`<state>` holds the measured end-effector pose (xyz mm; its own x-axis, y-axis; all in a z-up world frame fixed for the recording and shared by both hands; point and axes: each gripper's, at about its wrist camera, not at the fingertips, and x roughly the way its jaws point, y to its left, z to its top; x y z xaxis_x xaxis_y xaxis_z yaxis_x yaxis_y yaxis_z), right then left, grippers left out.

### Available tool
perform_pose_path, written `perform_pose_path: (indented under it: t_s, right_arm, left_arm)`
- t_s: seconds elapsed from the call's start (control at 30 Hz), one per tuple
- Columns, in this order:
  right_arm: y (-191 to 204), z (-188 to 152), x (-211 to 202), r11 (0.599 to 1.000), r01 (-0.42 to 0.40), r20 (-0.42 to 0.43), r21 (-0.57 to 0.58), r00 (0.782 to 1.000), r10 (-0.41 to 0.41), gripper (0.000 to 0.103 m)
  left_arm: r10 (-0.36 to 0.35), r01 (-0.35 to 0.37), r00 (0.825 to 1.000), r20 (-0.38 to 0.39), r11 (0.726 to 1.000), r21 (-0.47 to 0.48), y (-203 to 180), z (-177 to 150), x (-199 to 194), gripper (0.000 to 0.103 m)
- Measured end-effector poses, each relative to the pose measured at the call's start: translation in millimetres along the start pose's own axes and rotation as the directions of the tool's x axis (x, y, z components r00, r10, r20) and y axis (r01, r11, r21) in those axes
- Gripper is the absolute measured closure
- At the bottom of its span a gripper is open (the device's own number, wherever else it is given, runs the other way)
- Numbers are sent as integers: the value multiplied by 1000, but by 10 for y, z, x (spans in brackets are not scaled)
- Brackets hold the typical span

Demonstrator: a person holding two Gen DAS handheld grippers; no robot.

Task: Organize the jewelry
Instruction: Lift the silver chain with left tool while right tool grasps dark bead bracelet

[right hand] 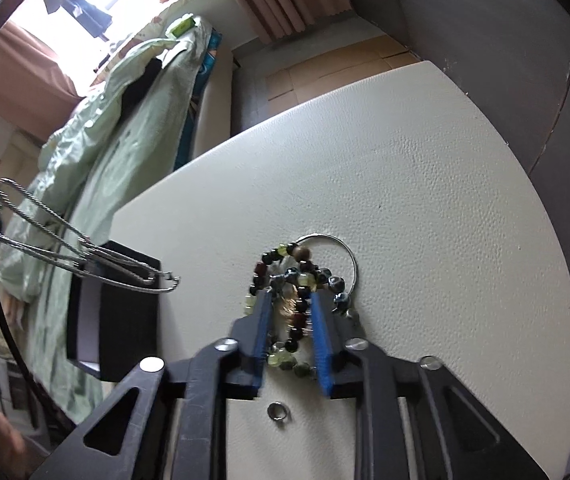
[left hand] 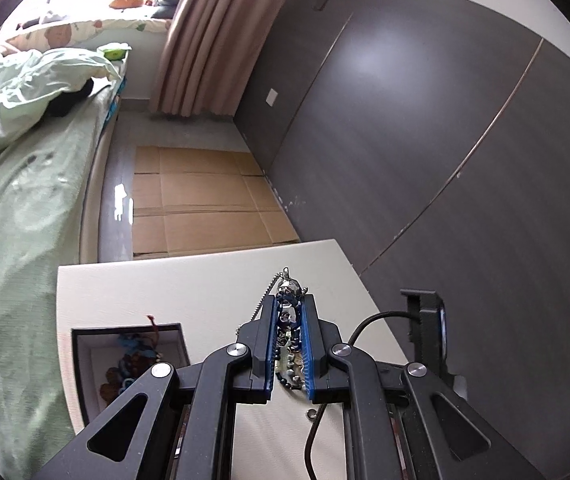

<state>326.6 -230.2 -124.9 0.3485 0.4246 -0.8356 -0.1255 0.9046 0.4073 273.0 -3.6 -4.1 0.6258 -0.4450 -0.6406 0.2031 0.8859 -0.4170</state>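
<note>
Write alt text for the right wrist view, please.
The right gripper is shut on a heap of beads on a white table. A small ring lies nearer; a black box stands left.

Left tool [left hand: 289,312] clamped on a silver chain necklace [left hand: 285,300] above the white table [left hand: 189,280], open jewelry box [left hand: 85,344] alongside.

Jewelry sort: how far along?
Partly done: the black box already holds colourful pieces. In hand: the left gripper is shut on a silver chain; the right gripper has closed around the beaded bracelets on the table. Left: a small ring and a large hoop.
</note>
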Motion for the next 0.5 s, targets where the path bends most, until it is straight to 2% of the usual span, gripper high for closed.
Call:
perform_pose_path:
  t_s: [0.1, 0.27, 0.5]
  right_arm:
    - [9, -17, 5, 1000, 15, -4, -12, 1000, -15, 93]
    - [98, -60, -131, 999, 16, 39, -46, 999, -14, 93]
    - [234, -126, -429, 997, -24, 115, -69, 993, 31, 93]
  left_arm:
    - [-1, 1, 1000, 13, 1000, -3, 34, -9, -92, 92]
    - [-5, 5, 1000, 26, 1000, -12, 85, -28, -212, 92]
    - [12, -12, 998, 65, 1000, -10, 121, -29, -450, 92]
